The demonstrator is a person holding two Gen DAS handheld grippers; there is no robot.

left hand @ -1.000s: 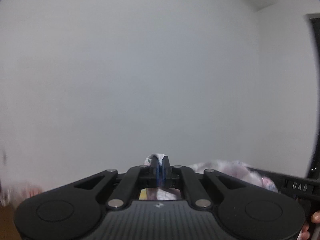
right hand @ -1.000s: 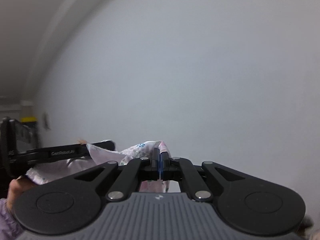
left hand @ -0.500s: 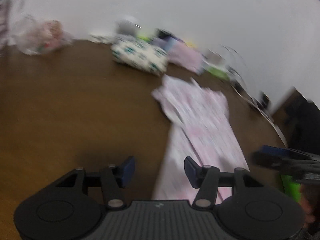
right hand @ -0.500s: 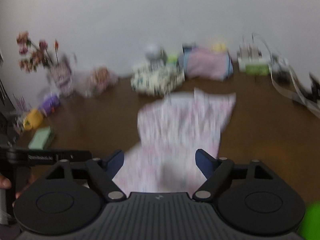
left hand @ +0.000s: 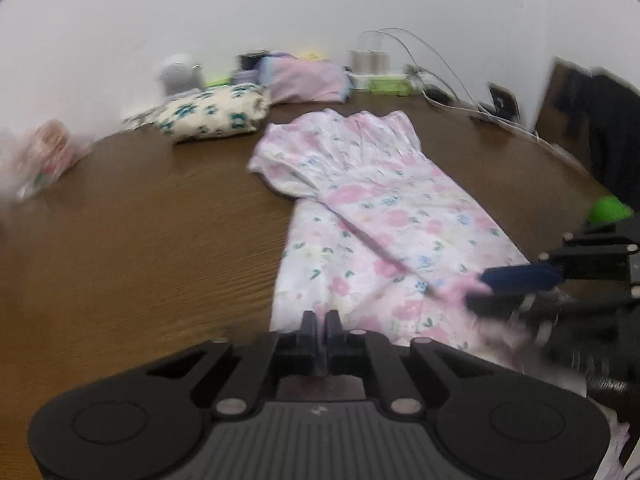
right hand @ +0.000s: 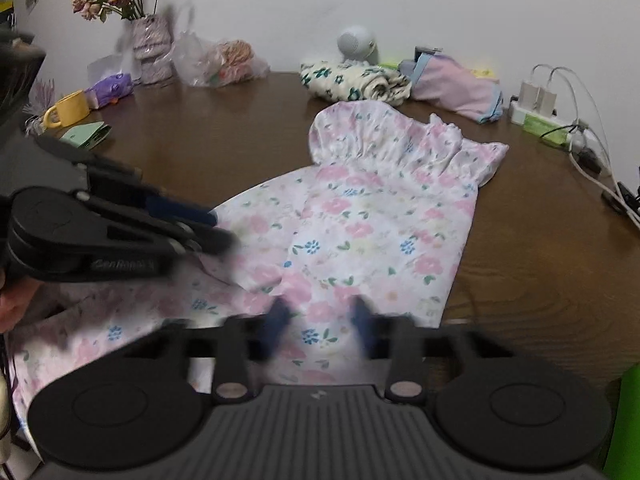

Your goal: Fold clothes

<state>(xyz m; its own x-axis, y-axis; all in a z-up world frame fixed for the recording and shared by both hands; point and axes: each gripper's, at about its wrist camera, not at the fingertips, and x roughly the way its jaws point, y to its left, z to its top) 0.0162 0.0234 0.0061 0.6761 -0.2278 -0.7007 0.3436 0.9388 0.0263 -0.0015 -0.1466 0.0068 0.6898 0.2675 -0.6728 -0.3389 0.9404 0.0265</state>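
A pink floral dress (left hand: 384, 216) (right hand: 360, 208) lies spread on the brown table (left hand: 140, 240), with its ruffled top at the far end. My left gripper (left hand: 320, 320) is shut with its tips over the near left hem; whether cloth is pinched between them I cannot tell. In the right wrist view the left gripper (right hand: 220, 230) comes in from the left above the dress's left side. My right gripper (right hand: 320, 320) is blurred and its jaws are closing, still apart, with the near hem lying between and under them. In the left wrist view the right gripper (left hand: 480, 290) sits at the dress's right edge.
Folded clothes lie at the back: a cream floral bundle (left hand: 212, 114) and a pink one (left hand: 308, 80). A power strip with cables (right hand: 536, 116) is at the back right. A flower vase (right hand: 150, 44), a plastic bag (right hand: 220, 60) and a yellow mug (right hand: 68, 110) stand at the back left.
Both grippers dropped from facing the wall, each shut on cloth, to the table. Their jaws opened and the dress landed flat. The left has shut again and the right has narrowed.
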